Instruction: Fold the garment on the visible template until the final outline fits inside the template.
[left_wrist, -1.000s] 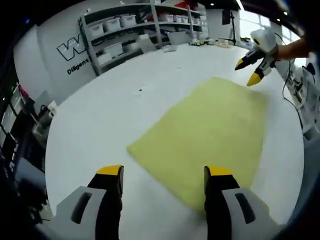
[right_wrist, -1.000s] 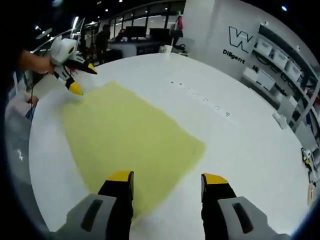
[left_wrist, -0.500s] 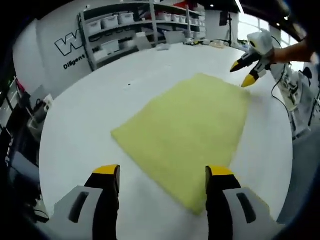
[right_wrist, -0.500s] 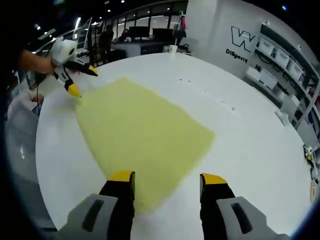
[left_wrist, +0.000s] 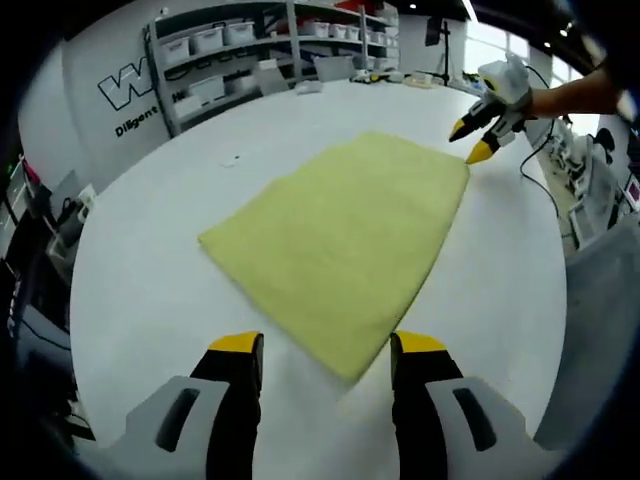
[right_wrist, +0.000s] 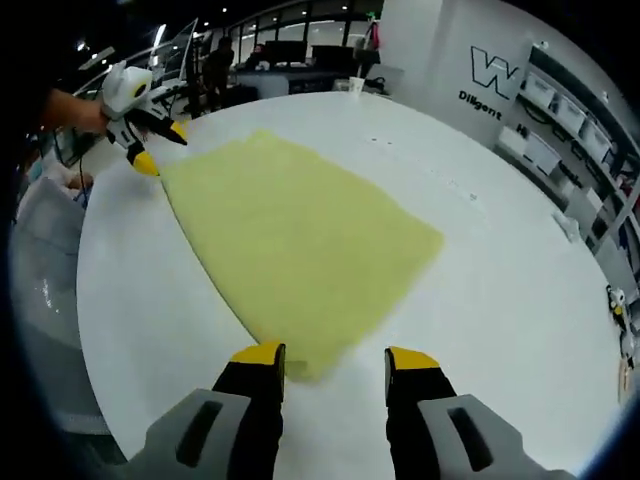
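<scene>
- Garment (left_wrist: 340, 235): a pale yellow cloth lies flat on the white desk (left_wrist: 150, 290), spread as a single four-sided sheet with no fold line to be seen; in the right gripper view the same cloth (right_wrist: 300, 240) reaches from the near corner to the far one.
- Left gripper (left_wrist: 325, 350): its yellow-tipped fingers (left_wrist: 238, 345) stand apart and grasp nothing; the near corner of the cloth lies between them, just ahead of the tips. Contact cannot be told.
- Right gripper (right_wrist: 328, 358): its fingers (right_wrist: 260, 354) are likewise released and empty, flanking the opposite corner of the cloth. Contact cannot be told.
- Each gripper shows in the other's view, at the far corner of the cloth, held by a hand, its fingers spread: the right gripper at the upper right of the left gripper view, the left gripper (right_wrist: 152, 145) at the upper left of the right gripper view.
- Template: no separate outline can be made out on the desk; it may lie hidden under the cloth.
- Progress (judgement): folding appears not yet begun. Both grippers seem poised at diagonal corners for a first grasp; every fold, and the check against the template, remains.
- Background: shelving with storage bins (left_wrist: 225, 45) stands by a white wall.
</scene>
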